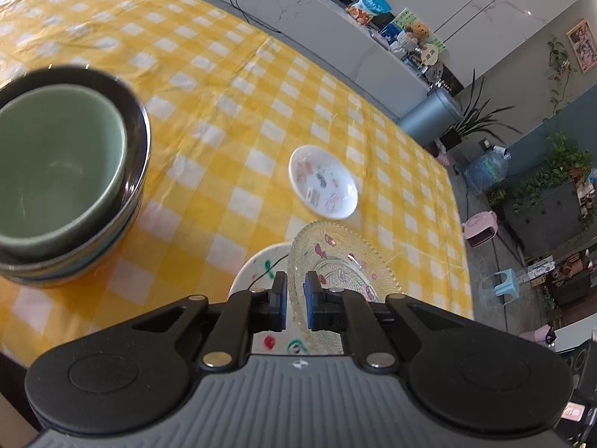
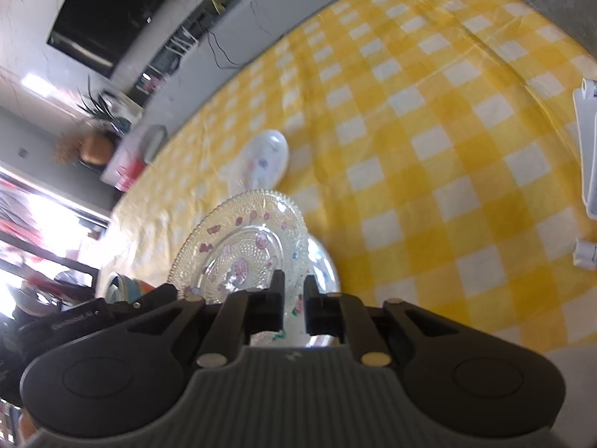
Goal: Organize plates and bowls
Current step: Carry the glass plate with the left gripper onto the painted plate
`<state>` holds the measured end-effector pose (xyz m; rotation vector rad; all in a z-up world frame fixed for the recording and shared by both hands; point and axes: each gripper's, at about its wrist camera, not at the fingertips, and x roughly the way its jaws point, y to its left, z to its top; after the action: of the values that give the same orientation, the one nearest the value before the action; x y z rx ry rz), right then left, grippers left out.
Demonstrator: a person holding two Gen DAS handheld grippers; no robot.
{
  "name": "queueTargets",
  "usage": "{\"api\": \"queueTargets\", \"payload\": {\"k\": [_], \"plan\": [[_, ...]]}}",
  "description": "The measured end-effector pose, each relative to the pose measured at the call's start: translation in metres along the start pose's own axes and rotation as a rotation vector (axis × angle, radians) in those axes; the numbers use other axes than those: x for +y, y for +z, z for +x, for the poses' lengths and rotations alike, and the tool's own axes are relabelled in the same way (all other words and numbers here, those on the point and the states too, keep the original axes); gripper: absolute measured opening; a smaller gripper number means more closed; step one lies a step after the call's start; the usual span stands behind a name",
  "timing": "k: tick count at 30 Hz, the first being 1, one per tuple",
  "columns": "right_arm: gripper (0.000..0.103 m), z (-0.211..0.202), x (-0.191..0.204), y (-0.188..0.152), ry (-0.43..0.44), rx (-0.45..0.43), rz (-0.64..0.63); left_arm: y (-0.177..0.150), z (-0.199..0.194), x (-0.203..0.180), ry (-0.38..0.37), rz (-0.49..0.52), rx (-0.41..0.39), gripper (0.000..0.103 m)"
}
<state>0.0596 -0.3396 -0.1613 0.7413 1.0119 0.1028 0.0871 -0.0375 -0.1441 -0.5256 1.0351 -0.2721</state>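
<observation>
A yellow-checked worktop point(image 1: 261, 86) carries a green bowl point(image 1: 56, 164) nested in stacked bowls point(image 1: 123, 201), while both grippers point(image 1: 295, 291) point(image 2: 294, 291) pinch a glass plate point(image 1: 343, 261).

No legible text, number or brand appears in either view. The blue snack bag point(image 1: 369, 5) on the far counter carries print too small to read. The white dish point(image 1: 322, 183) bears coloured decals that cannot be read as lettering. The black device point(image 2: 71, 323) at the lower left of the right wrist view carries pale lettering, blurred beyond reading.
</observation>
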Motion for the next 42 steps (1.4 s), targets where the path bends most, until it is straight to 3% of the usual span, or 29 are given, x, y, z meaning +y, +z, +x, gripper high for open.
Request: {"api": "queueTargets", "payload": {"k": [5, 16, 34, 42], "plan": [[0.009, 0.01, -0.005, -0.005, -0.04, 0.029, -0.008, -0.01, 0.008, 0.01, -0.004, -0.007, 0.005, 0.01], [0.012, 0.033, 0.014, -0.014, -0.148, 0.06, -0.163, -0.019, 0.014, 0.018, 0.054, 0.027, 0.003, 0.01], [0.013, 0.045, 0.052, -0.042, -0.336, -0.033, -0.464, -0.027, 0.017, 0.008, 0.131, 0.162, -0.008, 0.01], [0.011, 0.048, 0.058, -0.051, -0.39, -0.049, -0.521, -0.03, 0.017, 0.001, 0.159, 0.219, -0.004, 0.01]]}}
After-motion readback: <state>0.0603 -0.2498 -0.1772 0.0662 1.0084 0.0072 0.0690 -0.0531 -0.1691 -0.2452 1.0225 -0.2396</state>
